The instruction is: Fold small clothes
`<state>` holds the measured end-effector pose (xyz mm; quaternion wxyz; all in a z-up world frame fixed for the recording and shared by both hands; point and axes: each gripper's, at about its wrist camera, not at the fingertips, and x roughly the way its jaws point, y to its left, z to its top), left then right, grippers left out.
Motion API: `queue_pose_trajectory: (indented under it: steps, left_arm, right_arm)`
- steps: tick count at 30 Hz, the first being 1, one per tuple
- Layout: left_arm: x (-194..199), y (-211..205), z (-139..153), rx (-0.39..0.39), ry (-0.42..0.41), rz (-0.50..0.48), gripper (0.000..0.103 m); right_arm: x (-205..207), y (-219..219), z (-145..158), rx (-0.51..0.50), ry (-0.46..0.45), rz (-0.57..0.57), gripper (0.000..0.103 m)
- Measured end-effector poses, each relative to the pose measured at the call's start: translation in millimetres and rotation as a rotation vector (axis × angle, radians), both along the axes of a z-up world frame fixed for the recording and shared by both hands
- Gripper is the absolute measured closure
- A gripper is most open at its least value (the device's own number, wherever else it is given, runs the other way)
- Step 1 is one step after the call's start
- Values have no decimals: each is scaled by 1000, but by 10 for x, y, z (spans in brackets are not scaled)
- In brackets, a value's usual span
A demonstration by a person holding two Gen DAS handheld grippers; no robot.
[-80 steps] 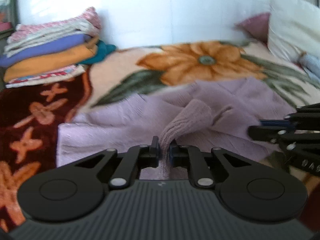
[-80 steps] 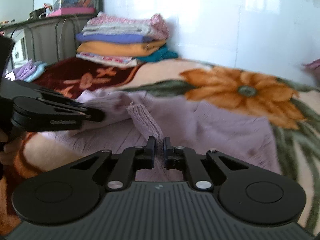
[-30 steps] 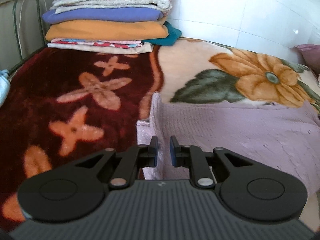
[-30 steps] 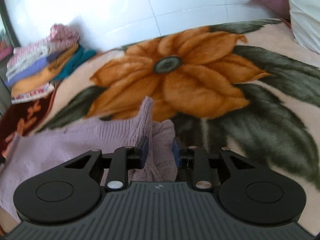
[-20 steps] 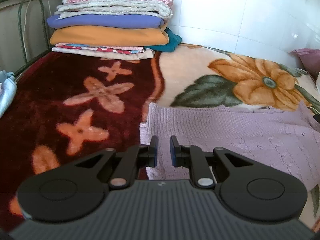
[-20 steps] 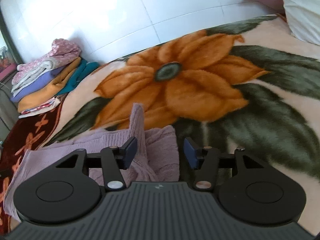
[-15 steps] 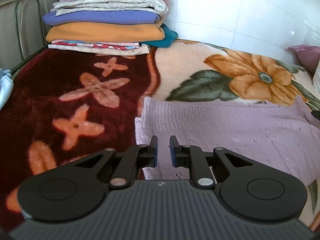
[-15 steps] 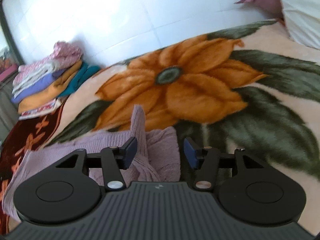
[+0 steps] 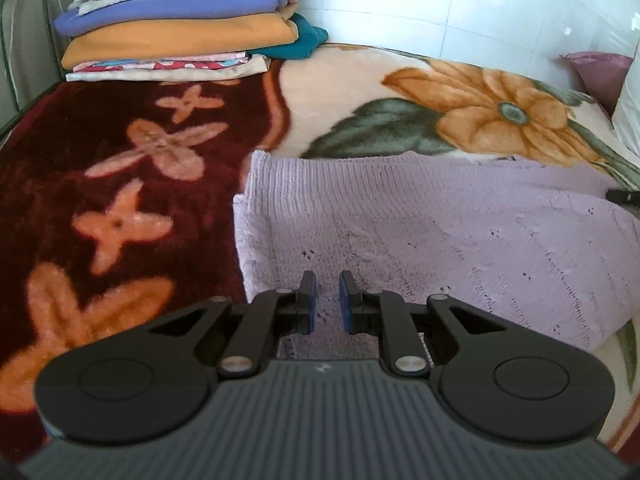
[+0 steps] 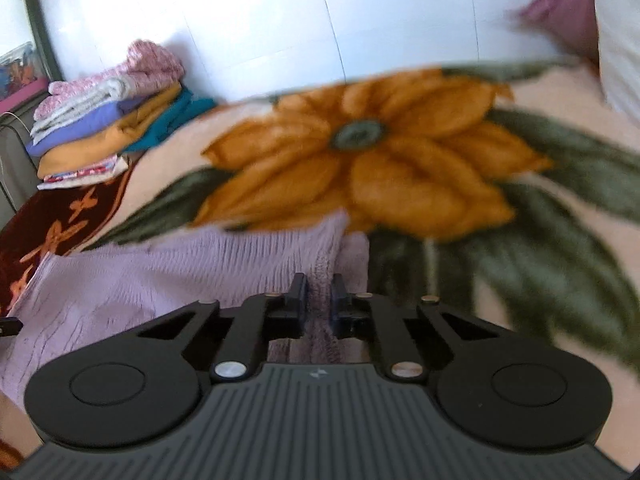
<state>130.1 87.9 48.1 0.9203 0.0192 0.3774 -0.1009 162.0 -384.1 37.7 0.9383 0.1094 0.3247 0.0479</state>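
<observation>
A lilac knitted sweater [image 9: 440, 224] lies folded flat on the flowered blanket [image 9: 340, 92]. My left gripper [image 9: 327, 303] hovers over the sweater's left end, its jaws a small gap apart with nothing between them. In the right wrist view the sweater [image 10: 168, 272] spreads to the left. My right gripper [image 10: 319, 300] is shut on a ribbed edge of the sweater at its right end. The right gripper's tip shows at the far right of the left wrist view [image 9: 624, 195].
A stack of folded clothes [image 9: 180, 20] stands at the back left by the tiled wall, also in the right wrist view [image 10: 112, 128]. A purple cushion [image 9: 596, 76] and a white pillow [image 10: 620, 32] lie at the back right. A metal bed rail [image 9: 12, 52] runs on the left.
My right gripper went from open to shut on the sweater's ribbed edge. My left gripper moved right, over the sweater's left end, with its narrow gap unchanged.
</observation>
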Motion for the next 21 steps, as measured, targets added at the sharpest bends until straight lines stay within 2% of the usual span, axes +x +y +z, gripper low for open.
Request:
queue_pose_trajectory:
  steps: [3, 5, 7, 8, 9, 10, 12, 14, 18, 21]
  left_arm:
    - [22, -3, -26, 10, 1, -4, 86]
    - [35, -2, -40, 9, 3, 1, 87]
    - [26, -7, -39, 10, 1, 3, 87]
    - [27, -8, -37, 11, 0, 2, 87]
    - [23, -5, -31, 11, 0, 3, 87]
    - [21, -5, -29, 10, 1, 3, 86]
    - [-4, -4, 0, 9, 1, 3, 86]
    - [-26, -9, 19, 12, -3, -5, 86]
    - [-50, -30, 3, 23, -4, -1, 86]
    - [-52, -17, -17, 15, -2, 8, 87]
  right_arm:
    - [90, 22, -9, -111, 4, -57, 93]
    - [185, 26, -97, -118, 68, -42, 93]
    - [187, 22, -112, -129, 71, -56, 92]
    - [169, 15, -95, -121, 68, -65, 89]
    - [143, 8, -65, -110, 62, -84, 78]
    - [91, 9, -19, -101, 44, -104, 72]
    - [-71, 75, 107, -124, -35, -127, 67]
    - [-138, 191, 211, -114, -68, -61, 67]
    - [-69, 486, 218, -17, 1, 122, 66]
    - [33, 746, 0, -86, 60, 138, 66]
